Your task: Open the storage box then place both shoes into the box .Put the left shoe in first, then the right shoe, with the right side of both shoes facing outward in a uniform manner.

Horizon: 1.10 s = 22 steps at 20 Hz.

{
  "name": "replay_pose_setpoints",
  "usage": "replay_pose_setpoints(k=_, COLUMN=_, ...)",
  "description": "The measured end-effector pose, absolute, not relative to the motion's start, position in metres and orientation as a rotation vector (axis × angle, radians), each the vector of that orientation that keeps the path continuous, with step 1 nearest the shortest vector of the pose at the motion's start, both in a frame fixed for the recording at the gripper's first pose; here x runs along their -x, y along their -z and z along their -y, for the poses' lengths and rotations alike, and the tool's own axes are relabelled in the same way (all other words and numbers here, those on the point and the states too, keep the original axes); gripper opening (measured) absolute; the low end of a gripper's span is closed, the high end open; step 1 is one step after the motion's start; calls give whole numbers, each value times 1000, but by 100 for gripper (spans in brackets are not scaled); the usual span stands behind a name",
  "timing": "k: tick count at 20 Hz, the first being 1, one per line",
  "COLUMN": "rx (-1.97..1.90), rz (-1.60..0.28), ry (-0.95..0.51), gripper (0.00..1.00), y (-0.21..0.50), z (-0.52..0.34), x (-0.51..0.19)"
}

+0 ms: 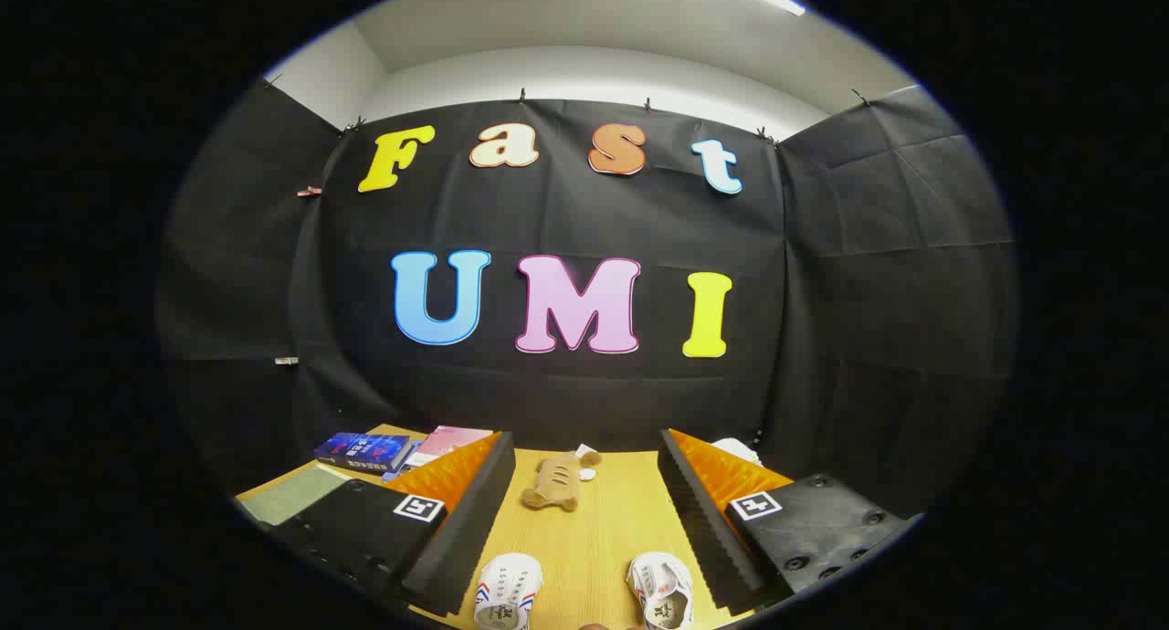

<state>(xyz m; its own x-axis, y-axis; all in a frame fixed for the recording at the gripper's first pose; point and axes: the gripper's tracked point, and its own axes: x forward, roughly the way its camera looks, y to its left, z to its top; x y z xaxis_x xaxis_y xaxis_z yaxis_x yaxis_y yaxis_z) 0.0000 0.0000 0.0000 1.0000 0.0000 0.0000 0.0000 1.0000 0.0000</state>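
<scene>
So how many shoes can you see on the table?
2. One white shoe lies just inside the open gripper's left finger, the other white shoe just inside its right finger, both nearer than the plush toy. The fingers could hide more.

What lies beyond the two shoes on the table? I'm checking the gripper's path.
Beyond the left shoe and right shoe, between the open gripper fingers, lies a brown plush toy on the table. Books sit further left; the finger hides part of them.
</scene>
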Motion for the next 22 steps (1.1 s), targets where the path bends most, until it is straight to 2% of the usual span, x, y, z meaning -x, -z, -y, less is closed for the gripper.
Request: replay_pose_setpoints(k=22, rx=4, rz=-37, ry=-2, gripper=97, y=9, z=8, x=6)
